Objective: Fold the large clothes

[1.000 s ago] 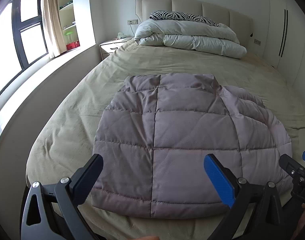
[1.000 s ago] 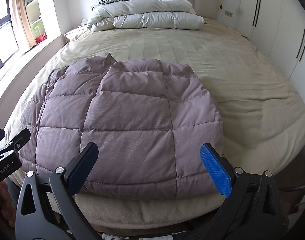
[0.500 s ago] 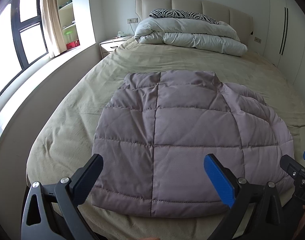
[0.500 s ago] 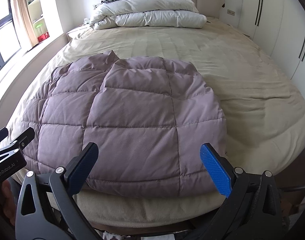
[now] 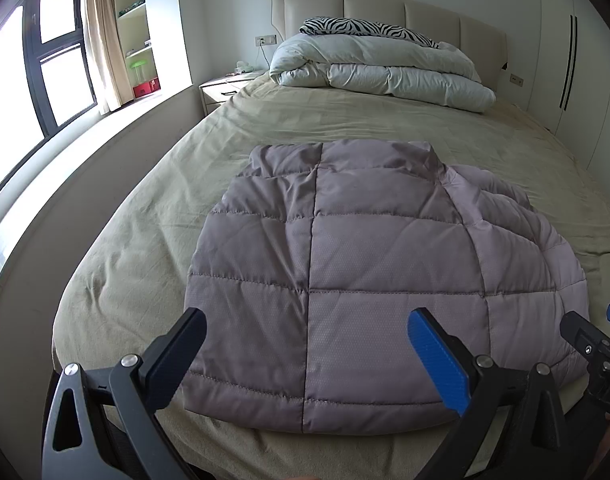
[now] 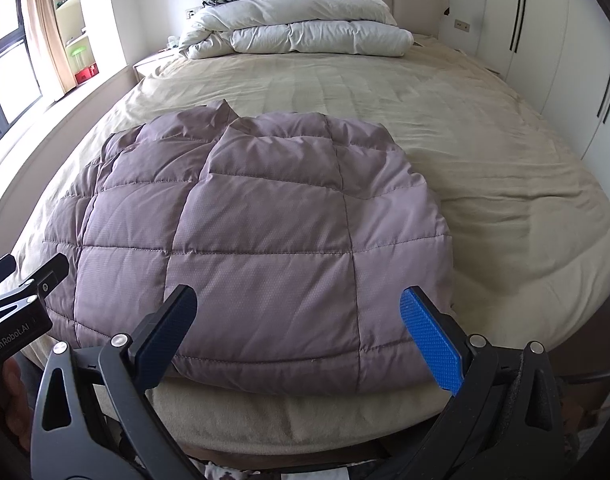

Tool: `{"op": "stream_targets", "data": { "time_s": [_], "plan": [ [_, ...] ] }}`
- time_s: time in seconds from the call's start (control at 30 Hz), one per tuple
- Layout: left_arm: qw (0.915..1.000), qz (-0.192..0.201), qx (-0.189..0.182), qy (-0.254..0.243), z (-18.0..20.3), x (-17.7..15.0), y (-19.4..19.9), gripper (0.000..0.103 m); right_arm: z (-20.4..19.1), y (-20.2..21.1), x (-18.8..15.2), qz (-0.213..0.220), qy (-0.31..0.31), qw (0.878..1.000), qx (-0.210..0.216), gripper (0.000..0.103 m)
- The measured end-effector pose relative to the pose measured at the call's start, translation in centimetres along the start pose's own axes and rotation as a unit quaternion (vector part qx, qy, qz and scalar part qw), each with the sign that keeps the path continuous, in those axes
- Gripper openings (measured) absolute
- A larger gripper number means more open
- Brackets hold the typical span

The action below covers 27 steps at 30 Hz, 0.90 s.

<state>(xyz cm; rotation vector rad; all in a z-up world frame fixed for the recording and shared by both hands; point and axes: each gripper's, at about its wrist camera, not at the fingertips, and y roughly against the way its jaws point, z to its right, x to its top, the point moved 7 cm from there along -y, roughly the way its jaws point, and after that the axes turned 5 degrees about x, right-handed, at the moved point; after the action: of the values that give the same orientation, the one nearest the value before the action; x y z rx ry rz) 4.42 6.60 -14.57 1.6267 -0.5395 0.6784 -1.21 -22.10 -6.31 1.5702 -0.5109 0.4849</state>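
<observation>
The jacket (image 5: 365, 280) lies on the near part of the bed (image 5: 345, 128), its near hem just inside the foot edge, its far end pointing toward the duvet (image 5: 385, 72) at the headboard. It looks partly folded already: the visible face is a smooth quilted panel with no sleeve sticking out, and along the right side a second puffed layer bulges from under the top one, as if a side or sleeve were tucked in. That suggests the lengthwise folds are done, or nearly so, and at least one crosswise fold, near hem to far end, is left. This is a judgement; the outline is still large and rounded, not a compact bundle.

The left gripper (image 5: 305, 344) hovers above the near hem toward the left corner, fingers spread wide and holding nothing. The right gripper (image 6: 297, 328) hovers above the near hem toward the right corner, also released and empty. Neither touches the cloth.

Hard to make out: whether the far end is a collar or a hood, since it is only a raised fold in the right view. The sleeves are hidden, so how they are tucked cannot be told. The underside and any zip are out of sight, and each gripper shows only as a cut-off edge in the other's view.
</observation>
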Motion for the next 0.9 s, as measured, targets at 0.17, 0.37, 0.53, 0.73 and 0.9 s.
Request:
{"op": "stream_targets", "data": {
  "time_s": [0.17,0.37,0.53,0.73,0.9],
  "plan": [
    [1.0000,0.000,0.000,0.000,0.01,0.01,0.02,0.103,0.00,0.00,0.00,0.000,0.000,1.000,0.000,0.103],
    [1.0000,-0.001,0.000,0.000,-0.02,-0.07,-0.03,0.103,0.01,-0.03,-0.01,0.000,0.000,1.000,0.000,0.103],
    [1.0000,-0.001,0.000,0.000,-0.06,-0.19,-0.10,0.103,0.01,-0.04,-0.03,0.000,0.000,1.000,0.000,0.103],
    [1.0000,-0.001,0.000,0.000,-0.01,-0.18,-0.09,0.103,0.02,-0.03,-0.03,0.000,0.000,1.000,0.000,0.103],
    [1.0000,-0.001,0.000,0.000,0.03,-0.12,-0.06,0.103,0.01,-0.04,-0.05,0.000,0.000,1.000,0.000,0.103]
  ]
}}
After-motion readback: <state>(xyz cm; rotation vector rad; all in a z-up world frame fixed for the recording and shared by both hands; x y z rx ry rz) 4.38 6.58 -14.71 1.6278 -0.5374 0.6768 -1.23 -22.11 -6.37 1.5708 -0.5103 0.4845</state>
